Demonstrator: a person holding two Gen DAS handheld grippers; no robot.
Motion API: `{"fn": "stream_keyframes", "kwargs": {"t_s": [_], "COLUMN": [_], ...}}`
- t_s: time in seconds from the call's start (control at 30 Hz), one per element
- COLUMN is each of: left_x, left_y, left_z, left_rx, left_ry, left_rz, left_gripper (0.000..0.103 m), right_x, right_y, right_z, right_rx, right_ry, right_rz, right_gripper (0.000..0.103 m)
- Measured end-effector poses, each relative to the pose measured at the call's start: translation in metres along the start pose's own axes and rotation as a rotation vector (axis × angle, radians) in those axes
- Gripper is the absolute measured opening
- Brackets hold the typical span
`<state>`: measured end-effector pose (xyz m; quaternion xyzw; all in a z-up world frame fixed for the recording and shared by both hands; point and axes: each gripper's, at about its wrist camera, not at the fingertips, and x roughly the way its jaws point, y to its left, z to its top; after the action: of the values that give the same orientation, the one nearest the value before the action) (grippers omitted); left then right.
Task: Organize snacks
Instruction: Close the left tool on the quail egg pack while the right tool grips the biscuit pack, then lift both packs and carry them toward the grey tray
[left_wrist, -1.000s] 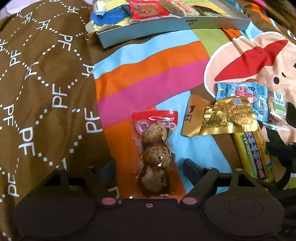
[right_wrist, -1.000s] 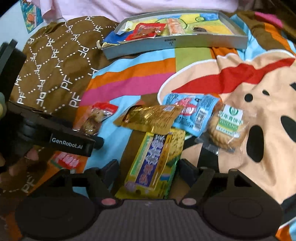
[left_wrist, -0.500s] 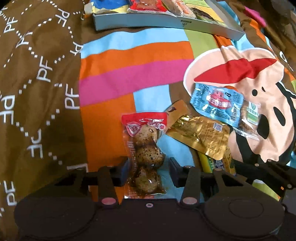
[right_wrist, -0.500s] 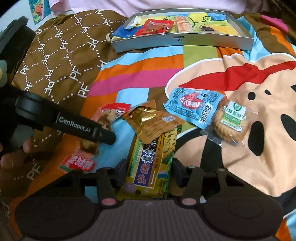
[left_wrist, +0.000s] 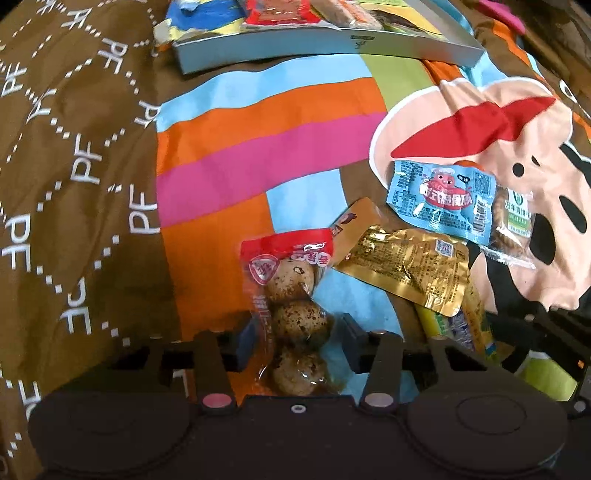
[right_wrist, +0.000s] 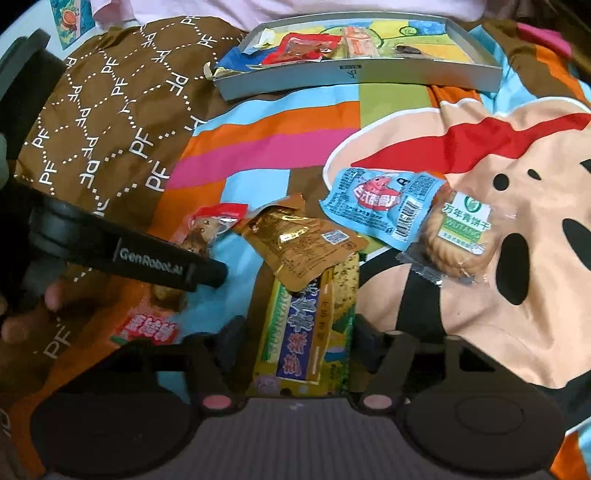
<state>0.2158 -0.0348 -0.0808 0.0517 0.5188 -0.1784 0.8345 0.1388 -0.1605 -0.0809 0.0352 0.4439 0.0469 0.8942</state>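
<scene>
Clamping the clear red-topped pouch of speckled eggs (left_wrist: 291, 314) in the left gripper (left_wrist: 297, 341) and the long yellow-and-blue snack bar (right_wrist: 308, 332) in the right gripper (right_wrist: 295, 345), jaws just closed, on the colourful cartoon blanket (left_wrist: 258, 147).

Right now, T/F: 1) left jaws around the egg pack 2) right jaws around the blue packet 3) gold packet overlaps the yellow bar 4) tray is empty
1) True: left gripper brackets the egg pack.
2) False: right gripper brackets the yellow bar; the blue packet lies apart.
3) True: the gold packet covers the bar's far end.
4) False: the tray holds several packets.
</scene>
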Motion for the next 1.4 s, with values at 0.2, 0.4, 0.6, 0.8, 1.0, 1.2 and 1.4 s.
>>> {"fn": "stream_keyframes", "kwargs": {"t_s": [0.2,0.4,0.6,0.8,1.0,1.2,1.4], "left_x": [-0.006,-0.014,-0.023,-0.041,-0.060,-0.082,-0.096], "left_y": [-0.002,-0.007,-0.013,-0.014,-0.013,-0.005,0.002], "left_z": [-0.005,-0.011,-0.012,-0.010,-0.002,0.006,0.012], "left_rx": [-0.032,-0.061,-0.084,-0.094,-0.123,-0.160,-0.197], "left_ry": [0.000,0.017,-0.014,-0.100,-0.179,-0.238,-0.293], "left_rz": [-0.006,-0.048,-0.101,-0.114,-0.072,-0.058,-0.003], "left_gripper": [0.044,0.043,0.043,0.043,0.043,0.043,0.043], "right_x": [-0.002,-0.009,-0.005,-0.011,-0.020,-0.024,-0.022], "right_y": [0.000,0.024,0.059,0.059,0.053,0.060,0.071], "right_z": [0.002,-0.005,-0.032,-0.033,-0.020,-0.014,-0.013], "right_rx": [-0.011,-0.292,-0.688,-0.750,-0.744,-0.778,-0.876], "right_ry": [0.005,-0.046,-0.131,-0.192,-0.251,-0.282,-0.306], "right_rz": [0.003,-0.166,-0.390,-0.502,-0.577,-0.597,-0.608], "right_gripper": [0.053,0.051,0.050,0.050,0.046,0.046,0.046]}}
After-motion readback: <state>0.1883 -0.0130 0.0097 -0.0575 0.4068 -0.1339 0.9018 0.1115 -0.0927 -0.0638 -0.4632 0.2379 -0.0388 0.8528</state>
